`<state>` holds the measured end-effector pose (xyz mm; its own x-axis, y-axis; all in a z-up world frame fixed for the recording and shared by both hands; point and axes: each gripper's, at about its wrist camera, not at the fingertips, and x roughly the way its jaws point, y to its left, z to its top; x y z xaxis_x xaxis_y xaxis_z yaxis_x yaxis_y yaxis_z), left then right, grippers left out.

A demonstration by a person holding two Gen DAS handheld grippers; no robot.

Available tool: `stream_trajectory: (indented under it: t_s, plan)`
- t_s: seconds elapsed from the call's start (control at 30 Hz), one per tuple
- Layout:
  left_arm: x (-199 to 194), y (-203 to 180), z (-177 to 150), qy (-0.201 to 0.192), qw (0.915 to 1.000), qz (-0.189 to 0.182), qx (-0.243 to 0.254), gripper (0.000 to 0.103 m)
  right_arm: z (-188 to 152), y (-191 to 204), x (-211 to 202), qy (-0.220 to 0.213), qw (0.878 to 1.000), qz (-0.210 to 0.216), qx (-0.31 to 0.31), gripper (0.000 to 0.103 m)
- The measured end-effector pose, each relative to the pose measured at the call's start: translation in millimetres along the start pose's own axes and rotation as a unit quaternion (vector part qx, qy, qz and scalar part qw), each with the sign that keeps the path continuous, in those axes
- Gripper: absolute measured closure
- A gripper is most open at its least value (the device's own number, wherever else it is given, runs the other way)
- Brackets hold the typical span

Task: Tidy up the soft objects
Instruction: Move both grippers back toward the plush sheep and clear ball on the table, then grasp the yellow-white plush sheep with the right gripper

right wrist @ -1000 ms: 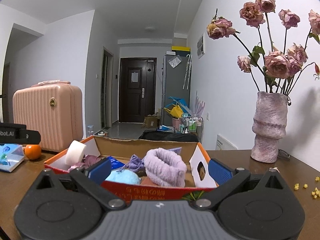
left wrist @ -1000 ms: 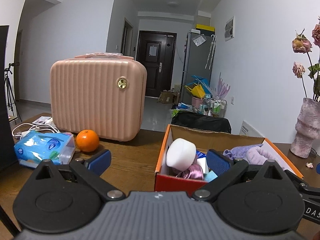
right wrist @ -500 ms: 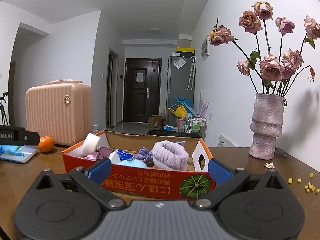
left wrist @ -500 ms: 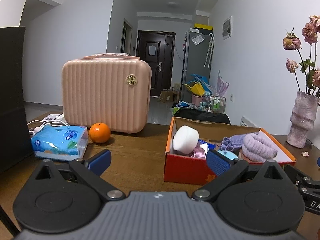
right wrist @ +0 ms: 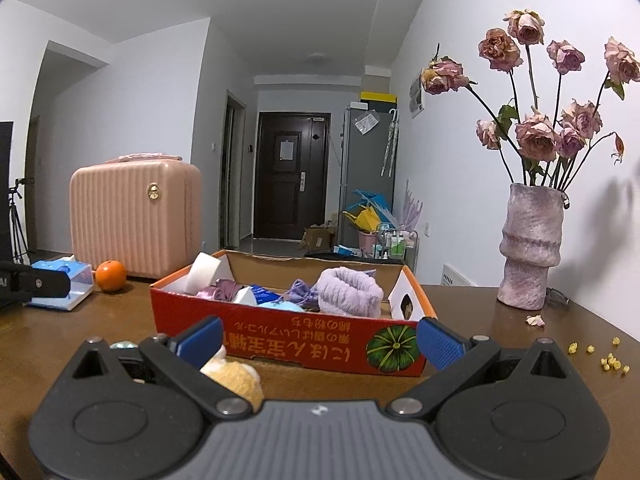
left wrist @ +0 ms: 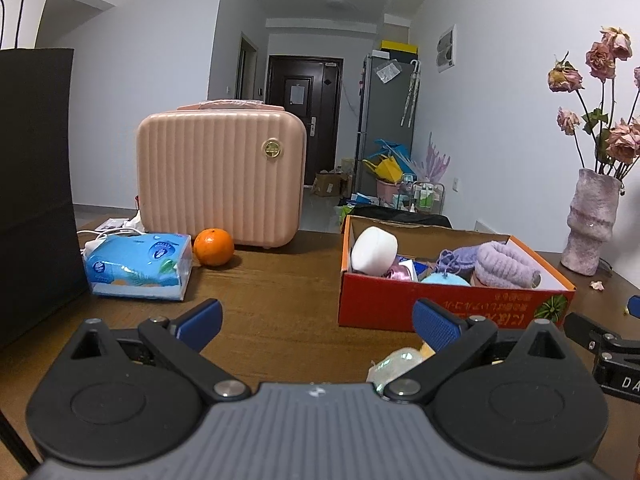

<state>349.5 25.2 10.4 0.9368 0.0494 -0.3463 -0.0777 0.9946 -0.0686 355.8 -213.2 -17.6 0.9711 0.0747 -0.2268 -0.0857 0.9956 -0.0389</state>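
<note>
Both grippers have drawn back from the orange cardboard box [right wrist: 280, 332], and a fluffy yellow soft toy [right wrist: 234, 376] has come into view on the near table. The left gripper [left wrist: 316, 318] and right gripper [right wrist: 318, 336] stand spread, grasping nothing. The toy likely goes next into the box beside the lilac knitted roll [right wrist: 348, 290].

The left black two-finger gripper with blue ribbed pads [left wrist: 316, 322] is held level and low, its fingers [left wrist: 200, 317] spread wide apart with nothing between them. The right black two-finger gripper with blue ribbed pads [right wrist: 319, 335] sits in the same pose, level and facing forward, its fingers [right wrist: 439, 340] also splayed wide and holding nothing. The two seem to be side by side at about the same height, since part of each shows at the edge of the other's view.
</note>
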Motion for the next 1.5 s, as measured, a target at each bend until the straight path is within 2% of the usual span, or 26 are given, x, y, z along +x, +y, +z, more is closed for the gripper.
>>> stream_trajectory:
  t_s: [0.33, 0.67, 0.8, 1.07, 1.27, 1.5]
  plan:
    - [-20, 17, -12, 0.009, 0.9999, -0.01, 0.004, 0.0, -10, 11, -12, 0.013, 1.0, 0.014, -0.009, 0.0]
    - [-19, 32, -21, 0.03, 0.9995, -0.01, 0.005, 0.0, -16, 22, -7, 0.04, 0.998, 0.033, -0.017, 0.0]
    - [-17, 36, -22, 0.034, 0.9994, -0.01, 0.006, 0.0, -19, 34, 4, 0.061, 0.997, 0.046, -0.024, 0.0]
    - [-8, 44, -22, 0.047, 0.9988, -0.005, -0.007, 0.0, -19, 55, 35, 0.103, 0.994, 0.034, -0.018, 0.0]
    - [-6, 51, -21, 0.046, 0.9989, 0.0, -0.011, 0.0, -21, 51, 57, 0.147, 0.989, 0.024, 0.005, 0.0]
    - [3, 62, -21, 0.059, 0.998, 0.011, -0.019, 0.0, -24, 49, 79, 0.179, 0.983, 0.027, 0.023, 0.001]
